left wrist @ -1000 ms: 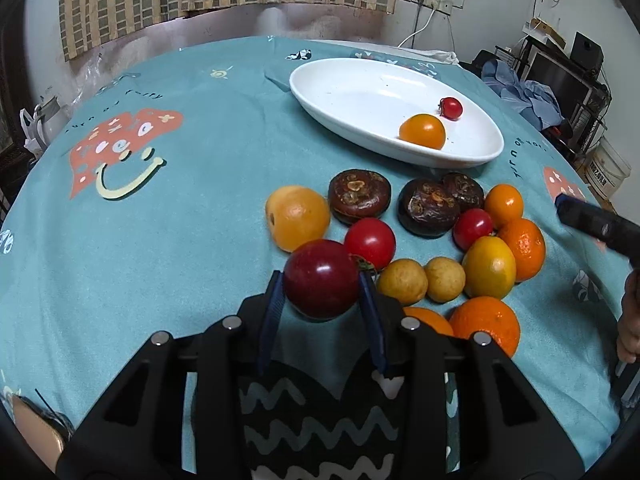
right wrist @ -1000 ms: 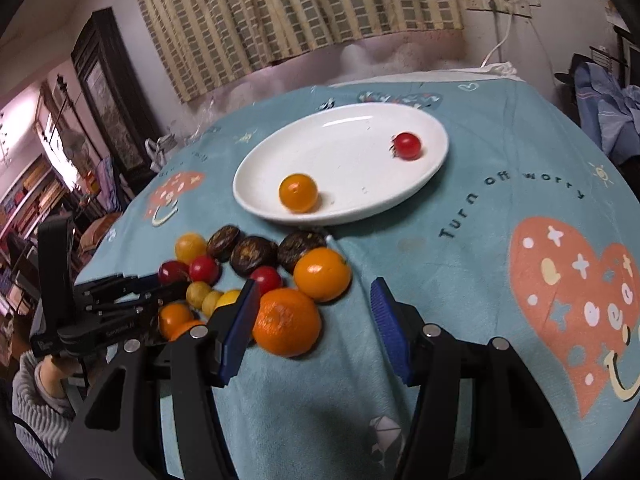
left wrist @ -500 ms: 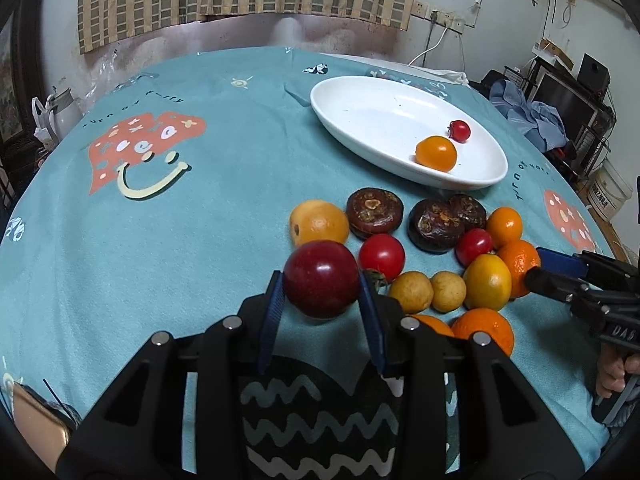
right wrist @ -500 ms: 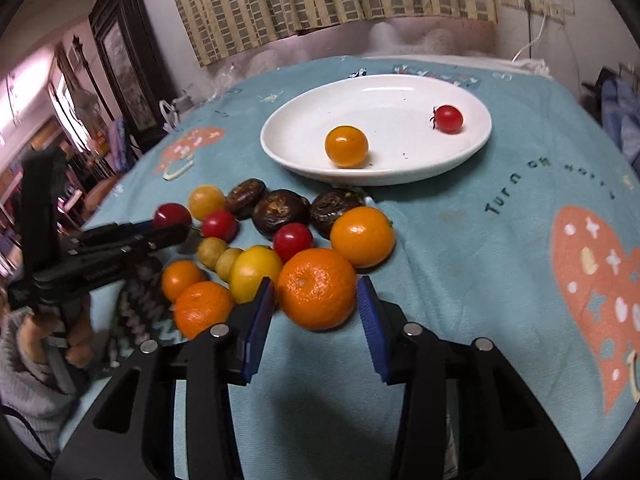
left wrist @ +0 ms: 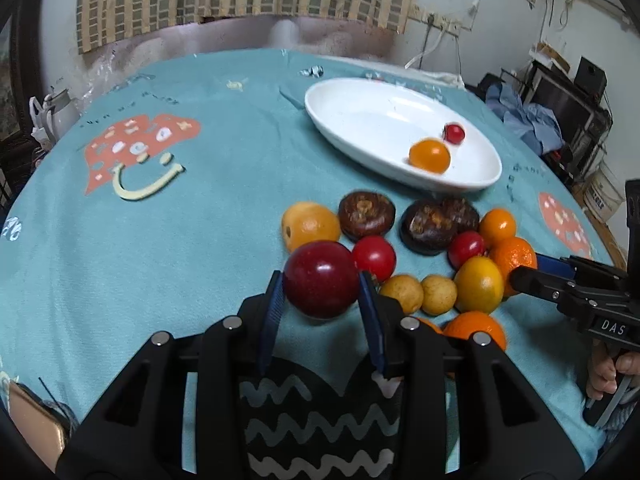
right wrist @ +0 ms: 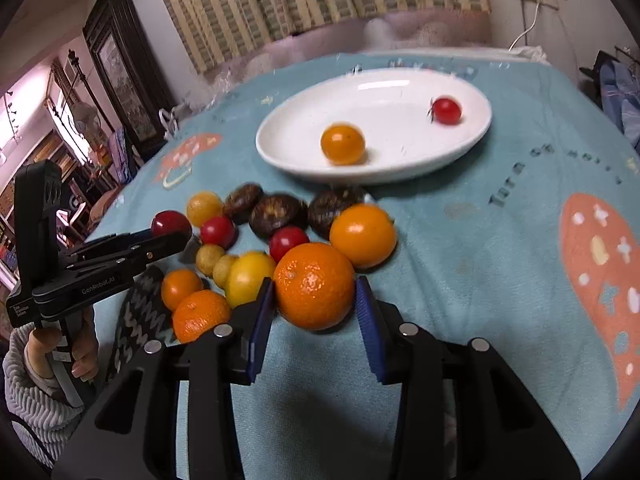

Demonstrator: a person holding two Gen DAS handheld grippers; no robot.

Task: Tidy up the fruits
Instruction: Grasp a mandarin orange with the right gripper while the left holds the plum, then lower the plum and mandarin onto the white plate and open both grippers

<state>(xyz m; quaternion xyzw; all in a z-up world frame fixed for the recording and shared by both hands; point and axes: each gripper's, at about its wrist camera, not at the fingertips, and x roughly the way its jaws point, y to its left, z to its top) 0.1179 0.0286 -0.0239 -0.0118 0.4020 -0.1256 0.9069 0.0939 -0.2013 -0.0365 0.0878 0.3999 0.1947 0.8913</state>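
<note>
On the left, the left gripper (left wrist: 322, 294) has its blue jaws clenched on a round dark-red plum (left wrist: 321, 279) above the teal cloth-covered desk (left wrist: 160, 240). On the right, the right gripper (right wrist: 316, 316) grasps a large dimpled orange mandarin (right wrist: 315, 285). The oval white ceramic dish (right wrist: 304, 120), long axis running across, lies ahead of both grippers beyond the fruit cluster, nearer the right. Labels read "GenRobot.AI" and "DAS"; the cloth reads "Turn".

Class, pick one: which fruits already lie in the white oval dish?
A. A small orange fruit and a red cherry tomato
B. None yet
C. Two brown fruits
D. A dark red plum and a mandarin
A: the white oval dish holds only a small orange fruit and a red cherry tomato.
</note>
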